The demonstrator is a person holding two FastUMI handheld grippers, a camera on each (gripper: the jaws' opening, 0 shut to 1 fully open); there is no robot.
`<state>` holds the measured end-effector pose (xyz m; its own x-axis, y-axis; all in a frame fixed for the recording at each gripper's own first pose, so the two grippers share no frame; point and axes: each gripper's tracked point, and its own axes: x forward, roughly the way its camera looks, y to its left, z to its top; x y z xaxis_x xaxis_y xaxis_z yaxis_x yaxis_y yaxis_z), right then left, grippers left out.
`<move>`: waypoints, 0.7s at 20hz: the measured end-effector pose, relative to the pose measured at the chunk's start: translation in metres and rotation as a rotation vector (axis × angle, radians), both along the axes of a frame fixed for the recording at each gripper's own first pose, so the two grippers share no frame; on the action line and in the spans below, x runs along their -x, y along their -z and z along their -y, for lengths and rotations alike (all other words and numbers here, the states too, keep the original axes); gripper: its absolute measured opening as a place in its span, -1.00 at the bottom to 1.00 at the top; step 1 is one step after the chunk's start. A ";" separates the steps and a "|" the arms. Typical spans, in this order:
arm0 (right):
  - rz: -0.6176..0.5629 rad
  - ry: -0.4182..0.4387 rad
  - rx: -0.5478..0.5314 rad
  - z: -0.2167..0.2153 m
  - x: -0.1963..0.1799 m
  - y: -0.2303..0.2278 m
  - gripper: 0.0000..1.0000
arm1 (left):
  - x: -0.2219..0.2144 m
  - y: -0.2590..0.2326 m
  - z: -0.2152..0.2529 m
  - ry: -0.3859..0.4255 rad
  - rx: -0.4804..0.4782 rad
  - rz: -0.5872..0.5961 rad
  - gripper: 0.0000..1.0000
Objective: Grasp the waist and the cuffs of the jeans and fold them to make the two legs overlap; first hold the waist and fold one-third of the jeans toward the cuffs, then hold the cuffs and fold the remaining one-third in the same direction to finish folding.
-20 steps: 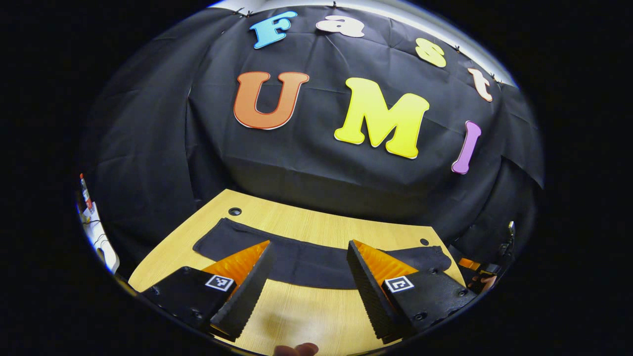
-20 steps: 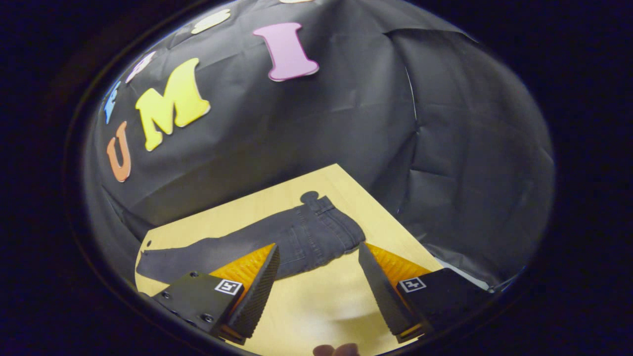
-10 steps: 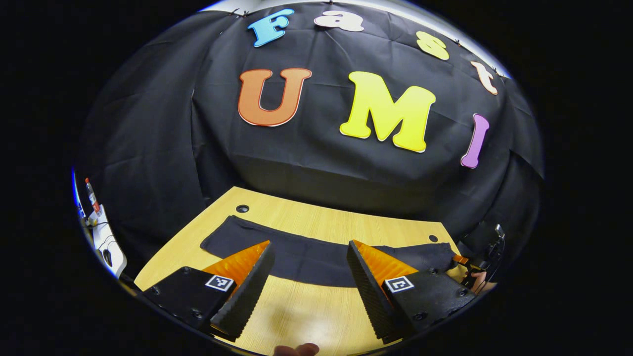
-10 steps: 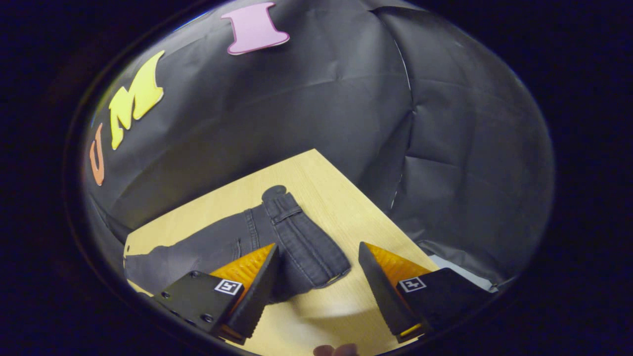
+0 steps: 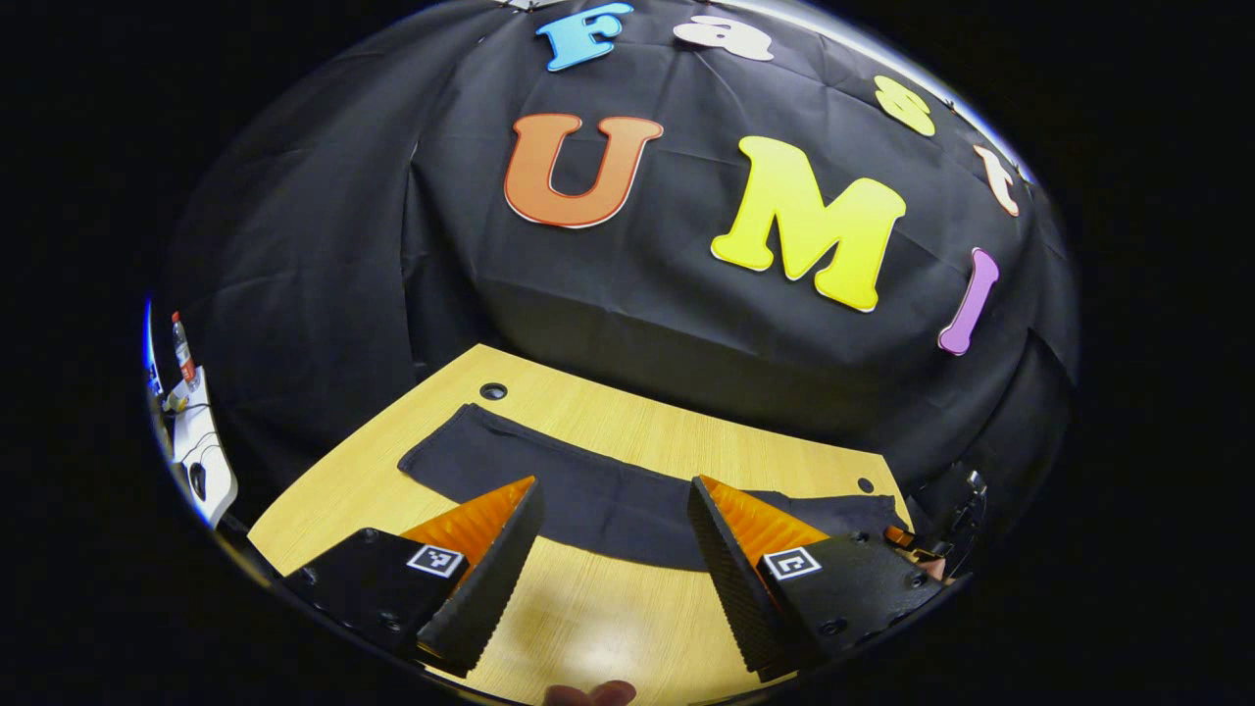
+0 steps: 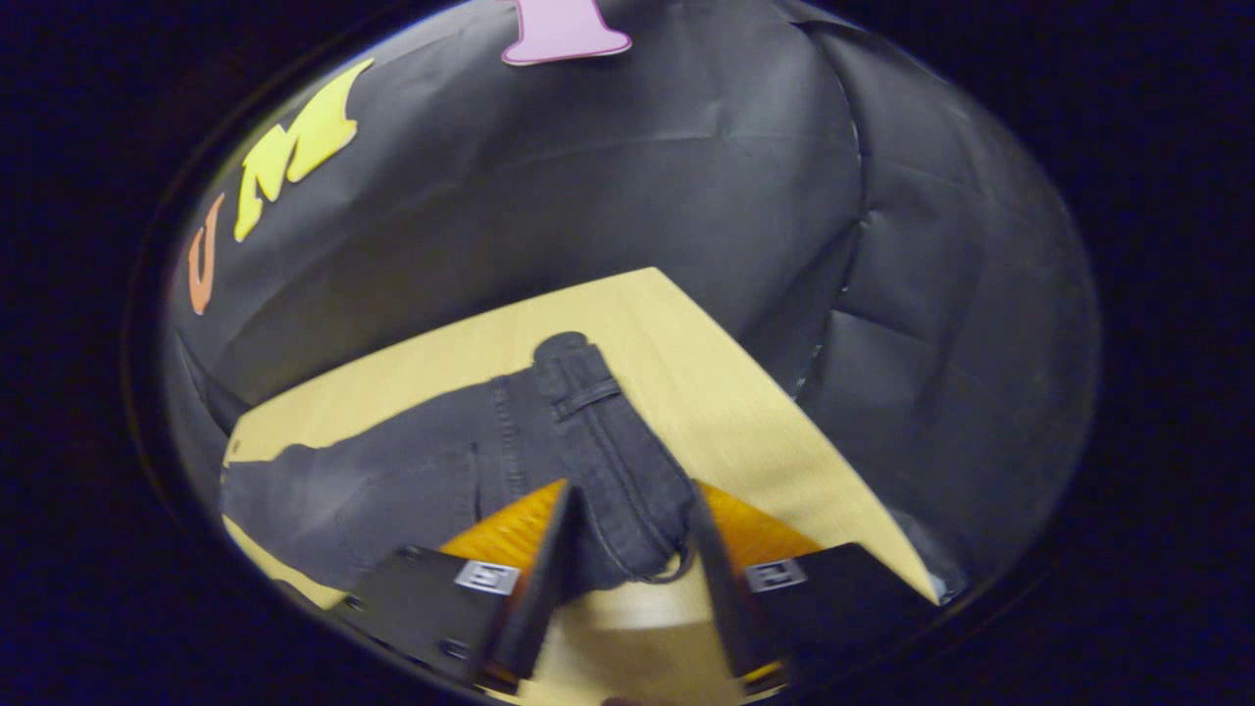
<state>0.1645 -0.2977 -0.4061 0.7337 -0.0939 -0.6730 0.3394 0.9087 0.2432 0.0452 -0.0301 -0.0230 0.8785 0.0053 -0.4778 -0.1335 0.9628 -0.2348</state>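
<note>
The right hand-held gripper has its fingers spread around the jeans' waist. The left hand-held gripper is spread above the surface, with the jeans just ahead.

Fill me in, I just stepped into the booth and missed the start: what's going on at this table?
A person is starting to fold dark jeans laid flat on the wooden table, a gripper in each hand. The right gripper has its fingers around the waist corner, narrowed but not visibly clamped. The left gripper hangs open above the table in front of the legs, holding nothing. No fold has been made yet.
</note>
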 end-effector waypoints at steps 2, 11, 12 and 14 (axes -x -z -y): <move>-0.017 -0.002 0.003 0.002 -0.004 0.006 0.28 | 0.001 0.000 -0.006 -0.012 0.012 0.001 0.90; 0.001 0.060 -0.010 0.005 -0.006 -0.035 -0.94 | 0.011 -0.005 -0.046 -0.062 0.020 0.044 0.90; 0.025 0.051 0.007 0.004 -0.010 -0.046 -0.94 | 0.014 -0.004 -0.050 -0.066 0.024 0.049 0.90; 0.076 0.022 0.018 -0.005 -0.019 -0.077 -0.93 | 0.018 0.000 -0.061 -0.072 0.032 0.056 0.90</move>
<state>0.1837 -0.2930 -0.3290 0.7801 -0.1227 -0.6135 0.3409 0.9055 0.2525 0.0275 0.0304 -0.0234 0.9017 0.0548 -0.4288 -0.1880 0.9430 -0.2748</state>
